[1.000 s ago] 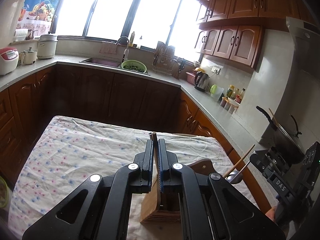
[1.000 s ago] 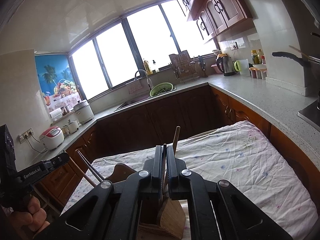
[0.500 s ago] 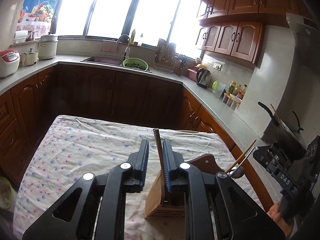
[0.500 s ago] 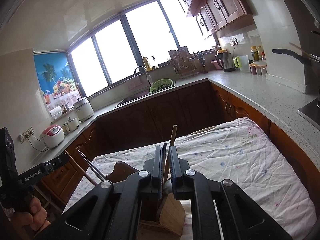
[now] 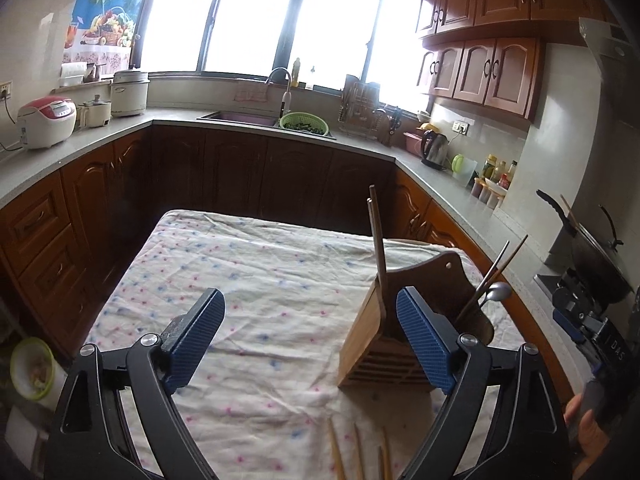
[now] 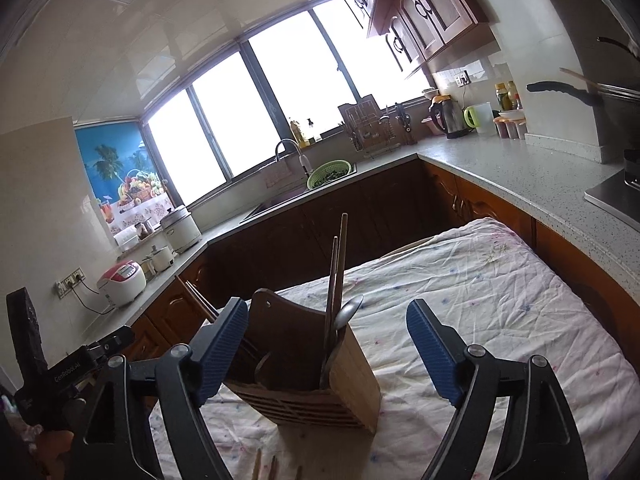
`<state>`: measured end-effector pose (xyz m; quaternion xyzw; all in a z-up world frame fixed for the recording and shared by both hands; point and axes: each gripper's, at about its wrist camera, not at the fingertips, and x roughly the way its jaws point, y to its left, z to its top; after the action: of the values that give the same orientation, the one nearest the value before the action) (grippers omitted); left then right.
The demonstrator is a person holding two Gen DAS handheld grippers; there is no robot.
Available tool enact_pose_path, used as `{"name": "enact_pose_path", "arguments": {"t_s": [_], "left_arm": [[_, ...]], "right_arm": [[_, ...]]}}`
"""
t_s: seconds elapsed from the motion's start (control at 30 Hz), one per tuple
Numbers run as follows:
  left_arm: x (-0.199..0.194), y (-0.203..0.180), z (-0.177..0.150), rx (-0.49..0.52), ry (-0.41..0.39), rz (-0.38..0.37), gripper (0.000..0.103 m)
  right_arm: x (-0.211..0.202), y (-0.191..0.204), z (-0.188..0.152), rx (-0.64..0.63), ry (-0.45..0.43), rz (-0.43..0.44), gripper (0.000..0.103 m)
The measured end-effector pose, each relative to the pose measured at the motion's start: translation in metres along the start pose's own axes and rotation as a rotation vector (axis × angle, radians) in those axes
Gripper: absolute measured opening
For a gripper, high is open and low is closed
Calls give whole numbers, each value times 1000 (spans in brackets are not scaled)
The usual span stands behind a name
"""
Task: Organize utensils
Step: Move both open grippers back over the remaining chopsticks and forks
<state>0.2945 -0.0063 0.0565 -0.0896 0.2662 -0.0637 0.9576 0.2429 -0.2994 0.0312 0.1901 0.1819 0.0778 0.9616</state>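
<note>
We see a wooden utensil holder standing upright on a cloth-covered table, toward its near right part in the left wrist view. In one compartment stands a pair of dark chopsticks; in another, lighter chopsticks lean beside a metal spoon. More loose chopsticks lie on the cloth just in front of the holder. Our left gripper is spread, its jaws opening, with only cloth between them. Our right gripper likewise opens wide, its pads flanking the holder without pressing it. Kitchen counters surround the table.
</note>
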Motion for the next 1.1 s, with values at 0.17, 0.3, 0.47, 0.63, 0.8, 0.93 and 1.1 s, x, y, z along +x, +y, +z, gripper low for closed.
{"name": "enact_pose_path", "arguments": {"t_s": [0.17, 0.3, 0.47, 0.63, 0.8, 0.93, 1.1], "left_arm": [[-14, 9, -28, -4, 53, 14, 91], [-26, 11, -50, 0, 85, 23, 91], [-38, 15, -73, 1, 124, 27, 91], [-51, 20, -92, 2, 140, 33, 91], [-61, 27, -109, -8, 160, 40, 91], [-65, 30, -122, -12, 178, 46, 91], [-64, 29, -131, -9, 200, 48, 91]], "right_arm": [[-16, 2, -21, 1, 40, 7, 85], [-34, 3, -34, 4, 56, 6, 85], [-53, 3, -51, -1, 80, 3, 85], [-67, 6, -68, -14, 103, -1, 85], [-75, 11, -85, -27, 130, 1, 85], [-76, 12, -97, -35, 154, 3, 85], [-78, 14, -109, -57, 177, -2, 85]]}}
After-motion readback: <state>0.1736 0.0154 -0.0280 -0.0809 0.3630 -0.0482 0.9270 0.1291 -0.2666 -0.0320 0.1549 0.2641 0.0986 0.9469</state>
